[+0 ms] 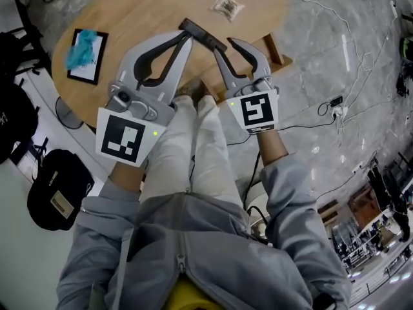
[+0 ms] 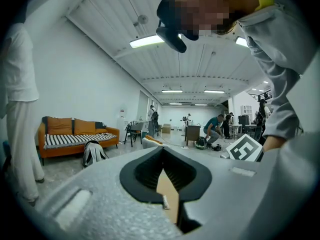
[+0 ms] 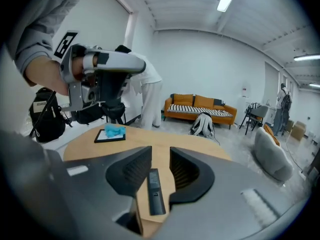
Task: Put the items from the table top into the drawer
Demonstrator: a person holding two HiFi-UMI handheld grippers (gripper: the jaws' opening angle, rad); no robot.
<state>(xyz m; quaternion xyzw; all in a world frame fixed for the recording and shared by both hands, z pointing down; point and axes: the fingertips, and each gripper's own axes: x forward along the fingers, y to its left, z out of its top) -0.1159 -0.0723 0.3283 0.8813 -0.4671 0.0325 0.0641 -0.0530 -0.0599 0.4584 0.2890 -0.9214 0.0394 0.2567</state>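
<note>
A black remote (image 1: 202,34) lies on the round wooden table (image 1: 148,11) near its front edge. In the head view my left gripper (image 1: 186,37) hangs just left of the remote with its jaws shut at the tips and nothing between them. My right gripper (image 1: 226,46) stands open just right of it. In the right gripper view the remote (image 3: 155,191) lies on the table below the gap of the right gripper (image 3: 160,154), with no pad touching it. A black tablet with a blue cloth (image 1: 86,53) and a small clear packet (image 1: 228,5) also lie on the table.
A wooden part (image 1: 276,51) juts out under the table's right edge. Black bags (image 1: 61,186) sit on the floor to the left, and cables (image 1: 335,108) run to the right. A person in white (image 3: 147,91) stands beyond the table, before an orange sofa (image 3: 200,104).
</note>
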